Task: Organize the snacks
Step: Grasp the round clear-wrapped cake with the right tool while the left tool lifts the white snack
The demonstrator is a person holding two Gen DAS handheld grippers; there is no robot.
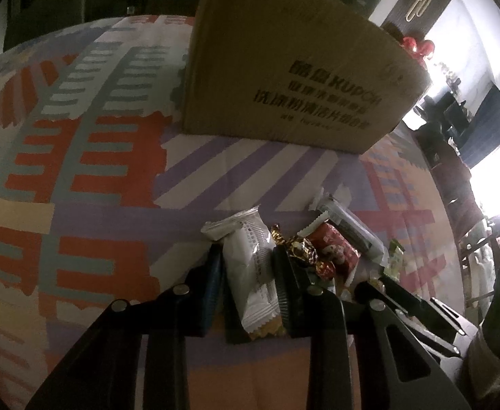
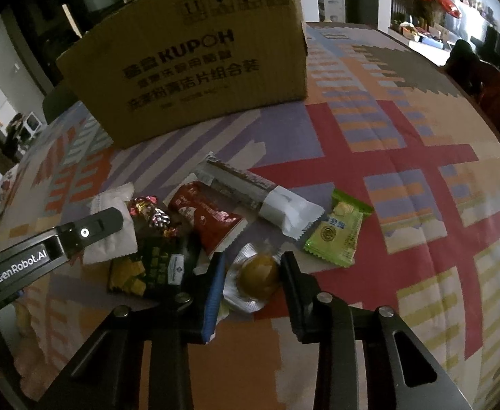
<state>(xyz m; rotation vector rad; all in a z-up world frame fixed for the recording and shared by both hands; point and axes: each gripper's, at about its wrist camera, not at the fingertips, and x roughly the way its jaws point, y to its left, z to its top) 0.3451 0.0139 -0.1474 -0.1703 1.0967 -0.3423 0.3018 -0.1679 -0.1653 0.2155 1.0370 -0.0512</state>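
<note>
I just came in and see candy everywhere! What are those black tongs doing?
A person is sorting snacks on a patterned tablecloth. The left tongs are closed around a white snack packet. The right tongs are closed around a round yellow sweet in a clear wrapper. More snacks lie beside them: a green packet, a red packet and a long white bar. A cardboard box stands behind the pile.

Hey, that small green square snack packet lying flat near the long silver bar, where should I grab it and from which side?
Judging by its pose, take the small green square snack packet by its crimped near edge, coming down from above on the right. It lies flat on the patterned tablecloth, clear of the pile, so only the long silver bar wrapper to its left crowds it.
</note>
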